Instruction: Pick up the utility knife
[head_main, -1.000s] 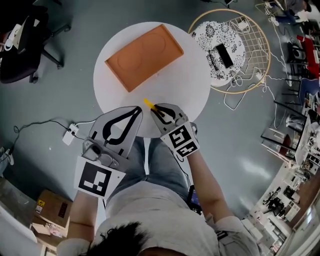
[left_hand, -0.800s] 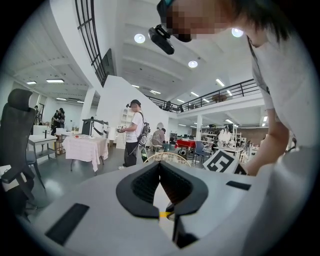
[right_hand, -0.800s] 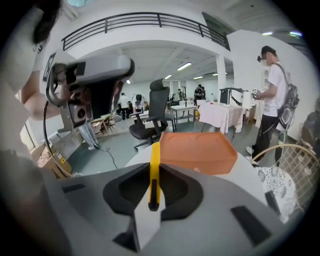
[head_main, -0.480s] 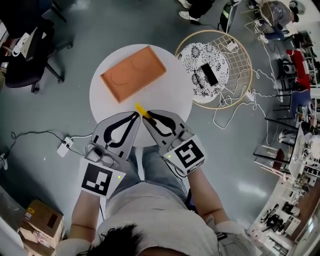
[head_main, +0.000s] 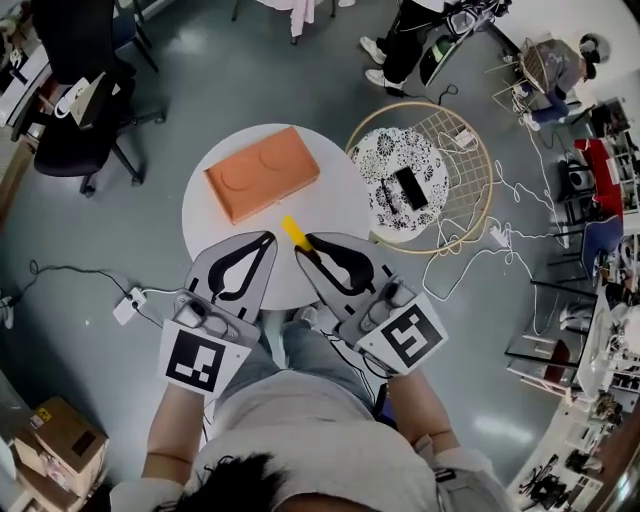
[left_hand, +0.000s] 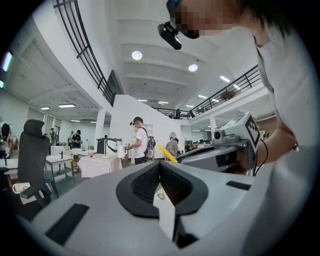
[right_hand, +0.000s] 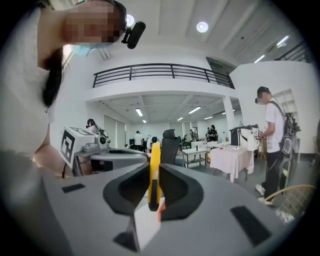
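Bright indoor light, round ceiling lamps (left_hand: 137, 55) glaring white, soft sheen on the grey floor (head_main: 492, 372), heavy fisheye bending with dark vignetted corners, right gripper (right_hand: 152, 167) slightly soft up close, background crisp

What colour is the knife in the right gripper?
Yellow. The knife shows best in the right gripper view, held by the right gripper.

Orange tray (head_main: 262, 172) fills table's (head_main: 340, 195) far left; tabletop right and nearer bare; wire rack (head_main: 462, 150) close beside table's right.
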